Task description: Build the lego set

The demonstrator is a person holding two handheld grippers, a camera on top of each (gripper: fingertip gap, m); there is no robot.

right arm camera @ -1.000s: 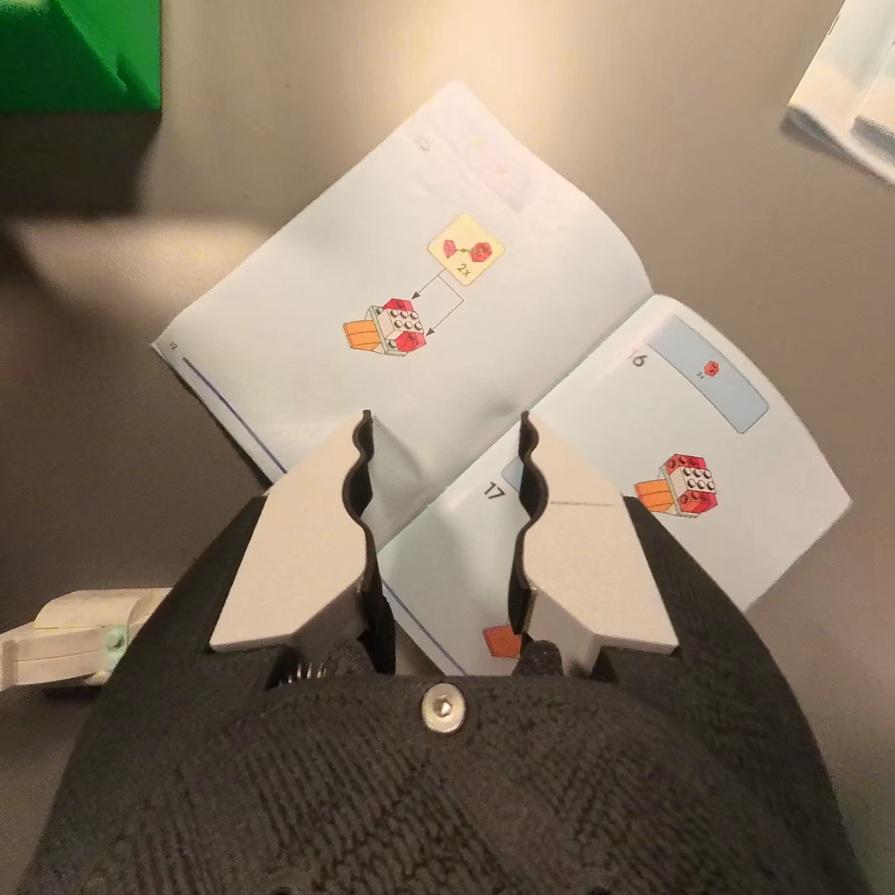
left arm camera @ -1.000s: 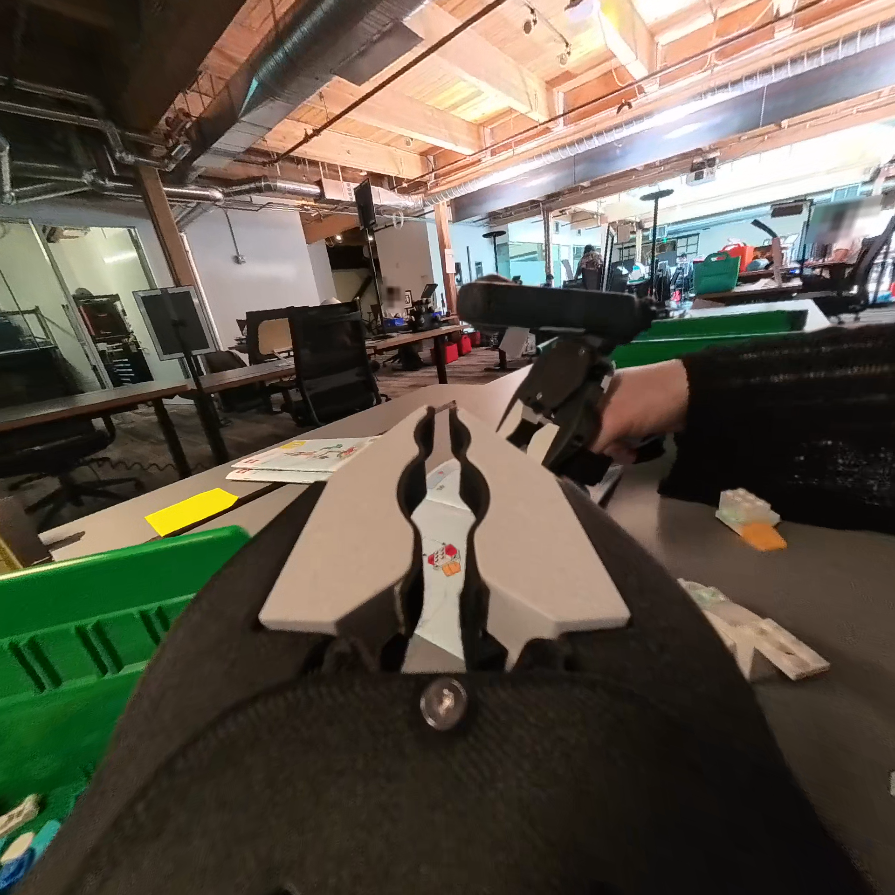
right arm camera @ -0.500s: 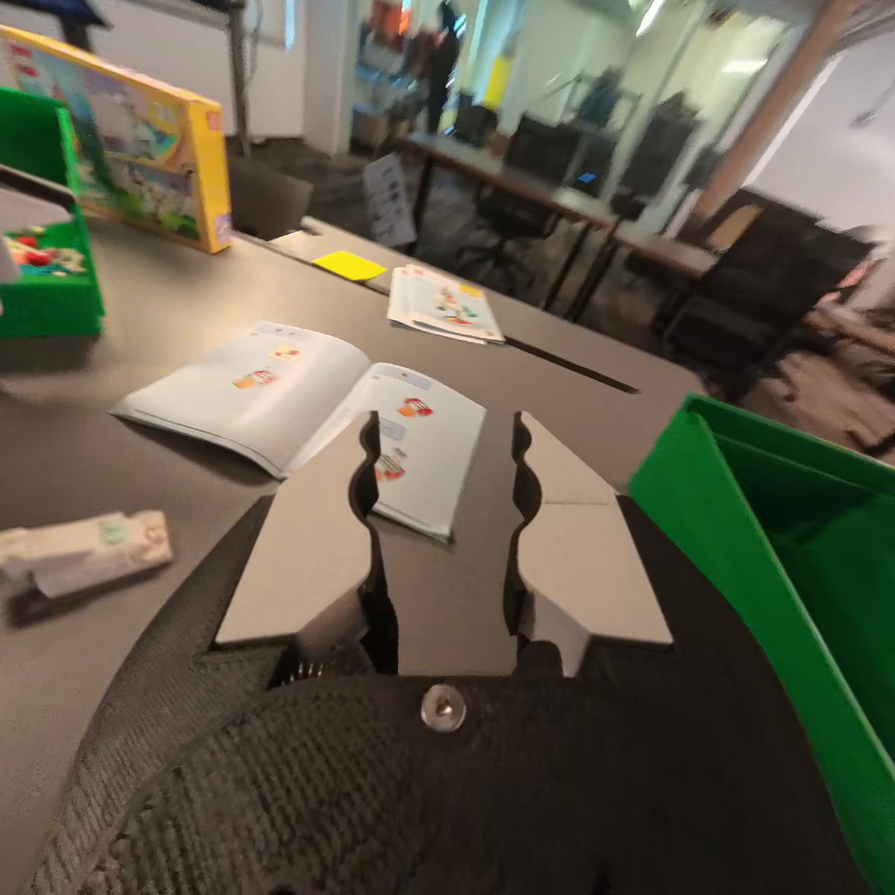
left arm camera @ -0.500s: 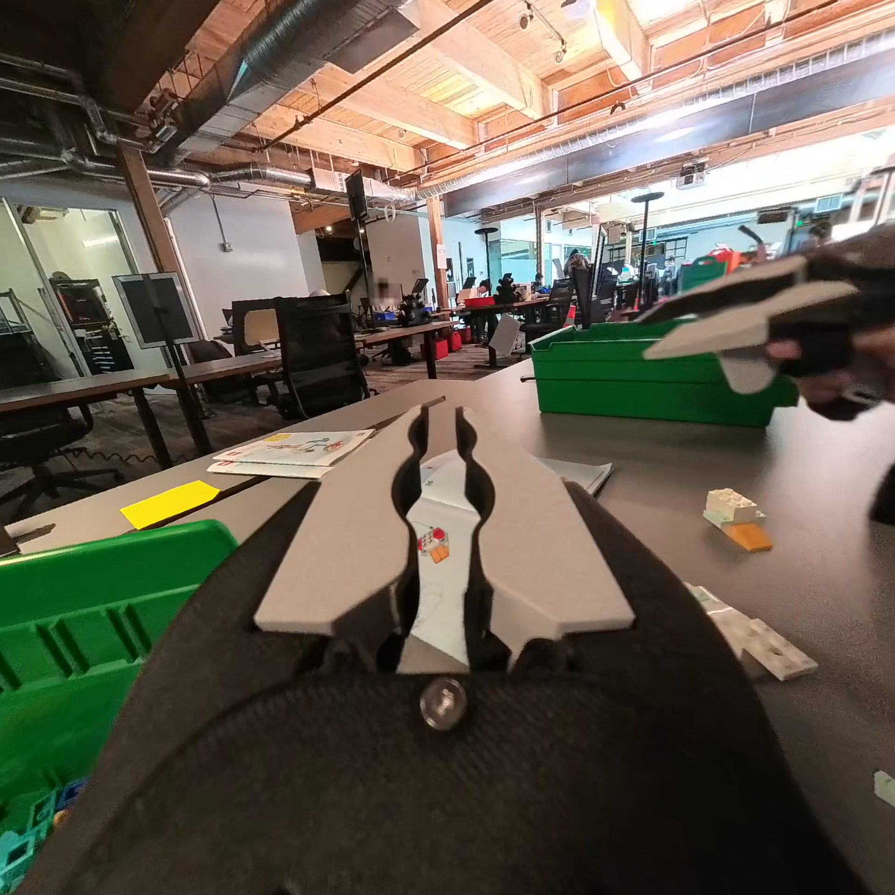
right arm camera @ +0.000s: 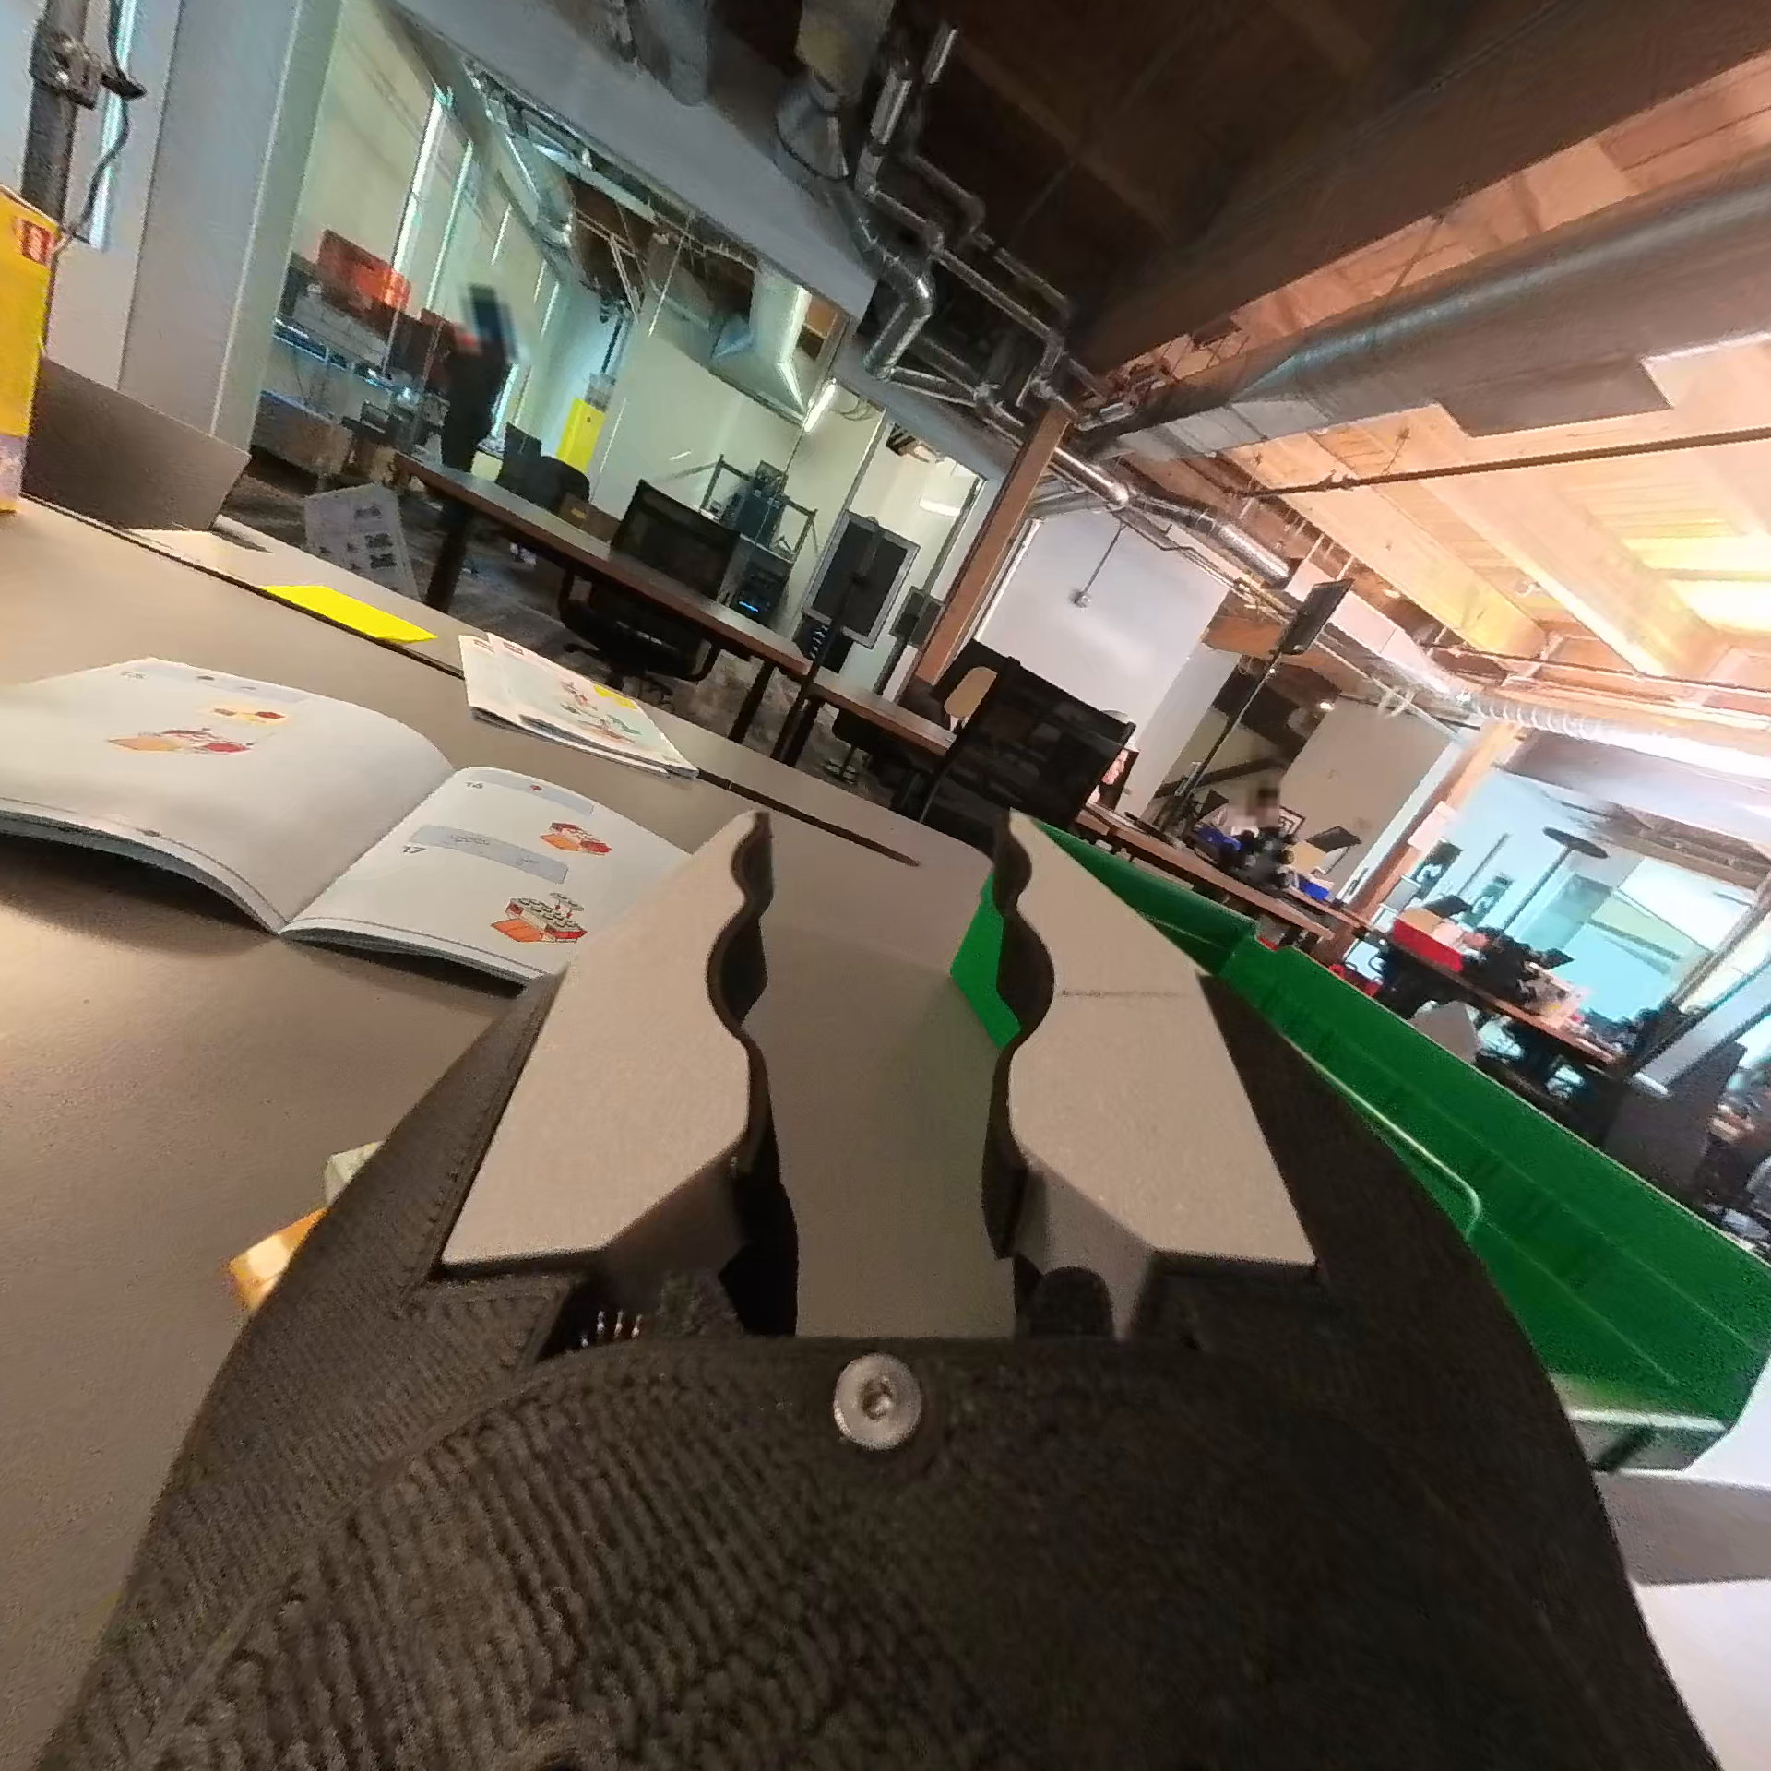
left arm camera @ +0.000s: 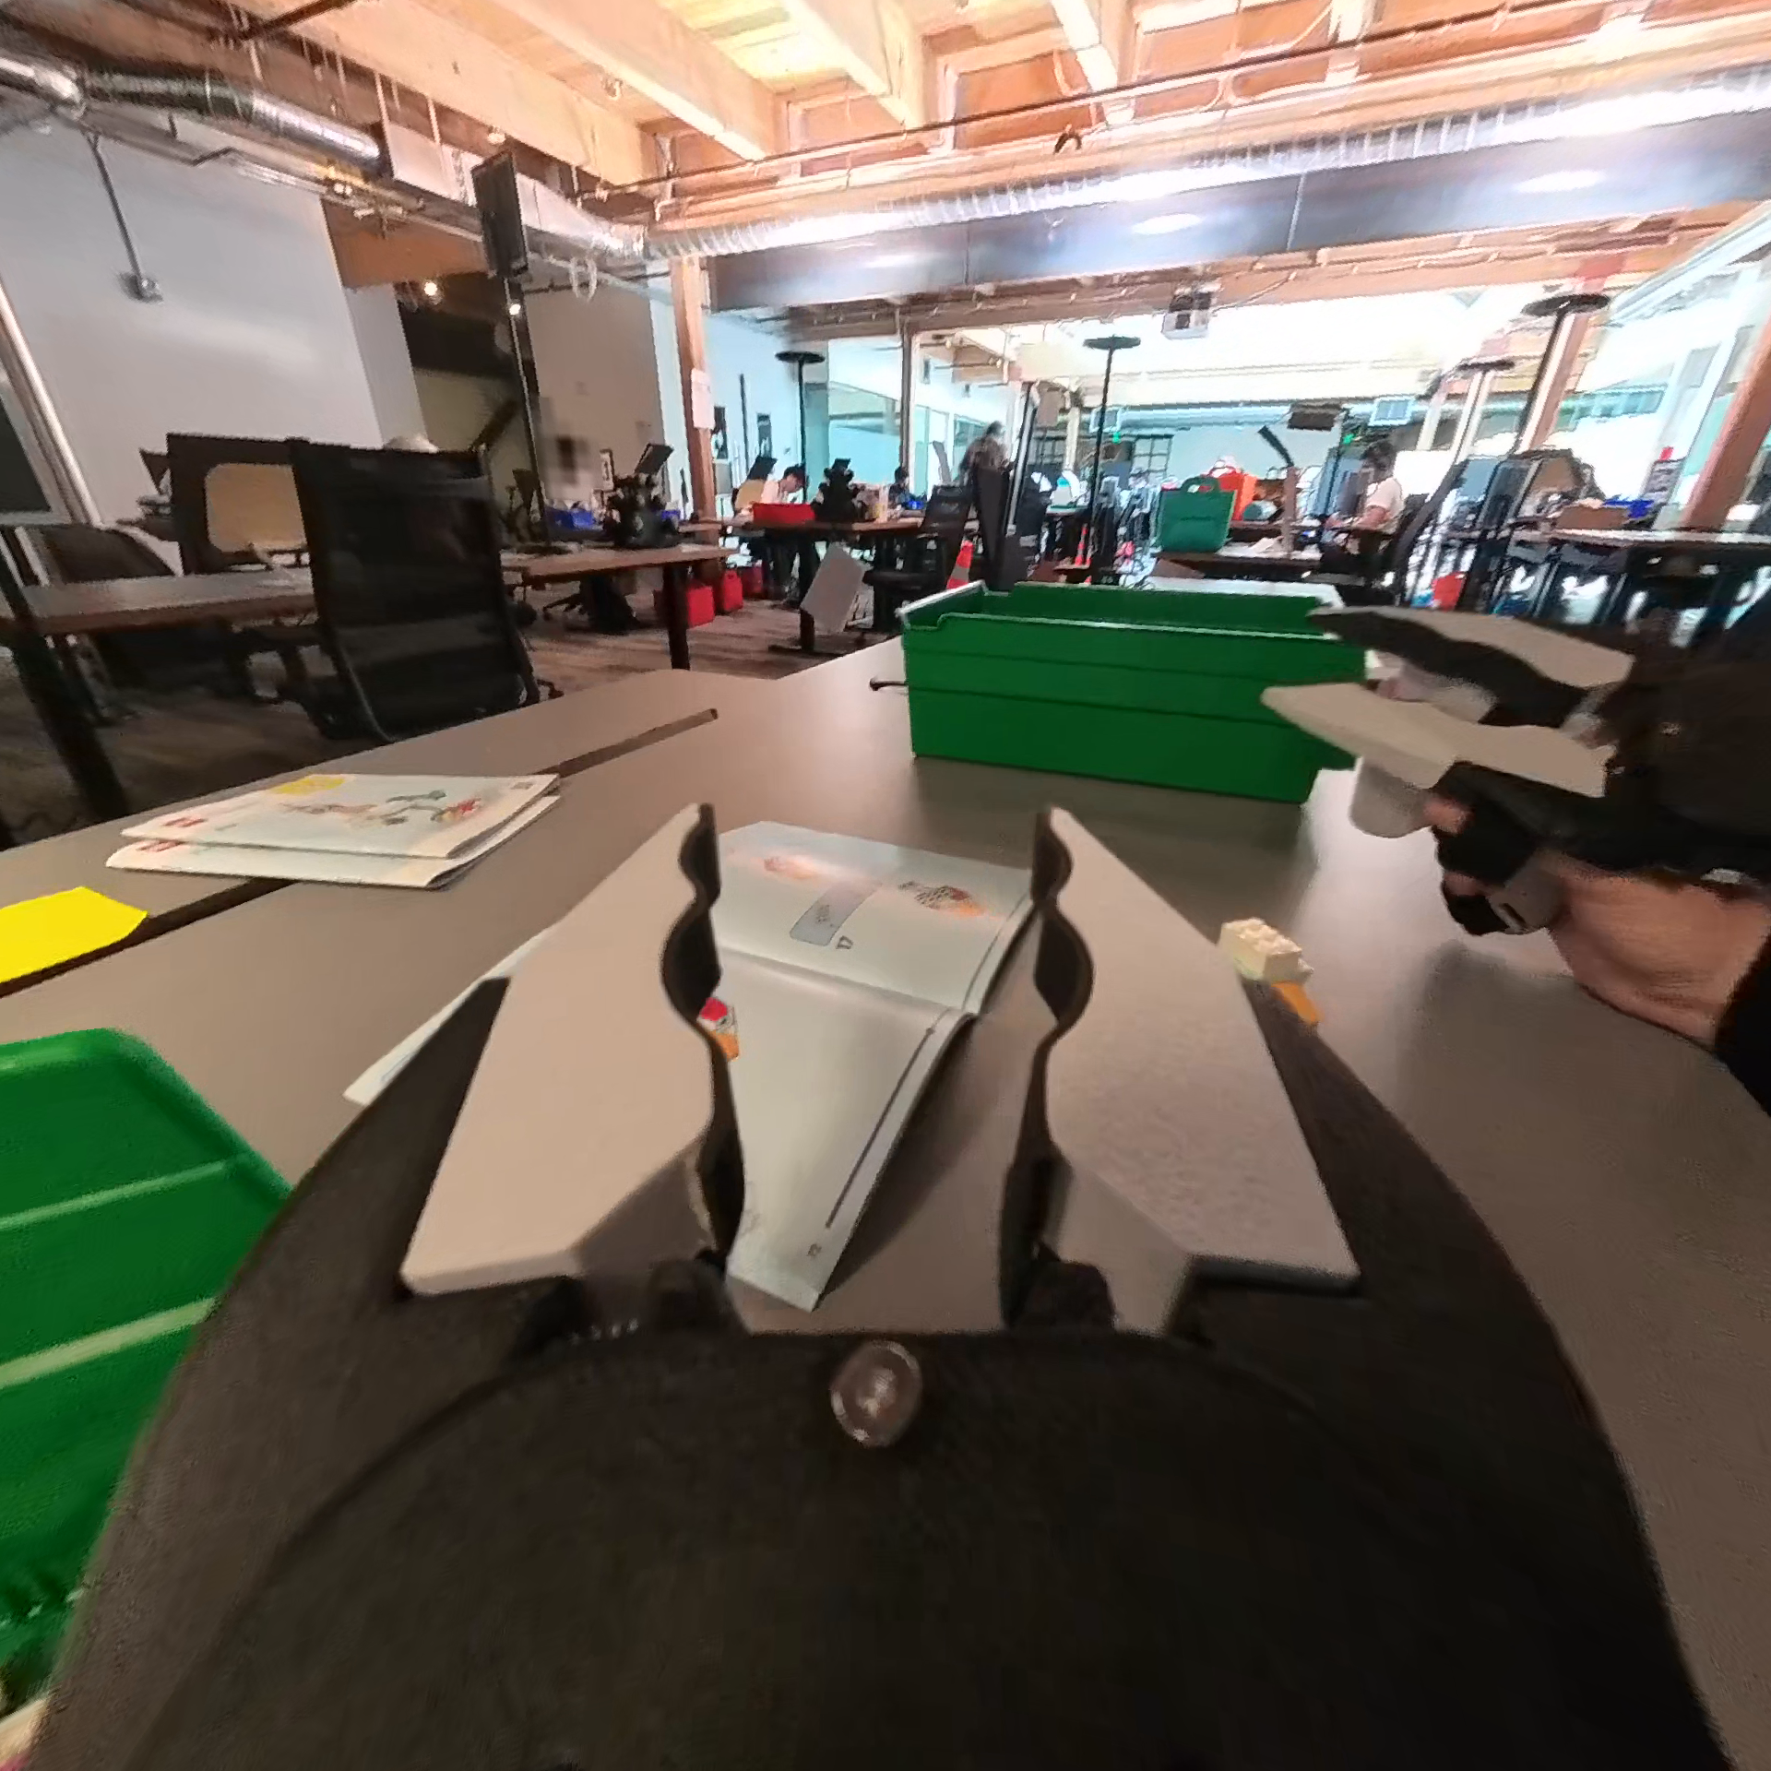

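I am holding the left hand-held gripper (left arm camera: 874,834) low over the counter (left arm camera: 786,747) with its two fingers spread apart and nothing between them. Through the gap I am seeing the open instruction booklet (left arm camera: 862,968) lying flat on the counter just ahead of the tips. To the right of it, a small build of white bricks on an orange piece (left arm camera: 1267,958) is sitting on the counter, apart from the booklet. The right hand-held gripper (left arm camera: 1342,661) is hanging in the air at the right edge of this view, gripped by a hand (left arm camera: 1648,944), with its fingers also apart and empty. Behind it a green bin (left arm camera: 1102,700) is standing on the counter, and another green bin (left arm camera: 105,1207) is sitting at my near left. Two closed booklets (left arm camera: 335,834) are lying stacked farther left, next to a yellow note (left arm camera: 57,928).

In the right wrist view I am seeing the right hand-held gripper (right arm camera: 880,834) pointing along the counter (right arm camera: 192,1035), fingers parted with bare counter between them. The open booklet (right arm camera: 287,815) is lying to the left of the tips, and the closed booklets (right arm camera: 565,709) and the yellow note (right arm camera: 350,609) are lying beyond it. A green bin (right arm camera: 1437,1102) is running along the right side, close beside the right finger
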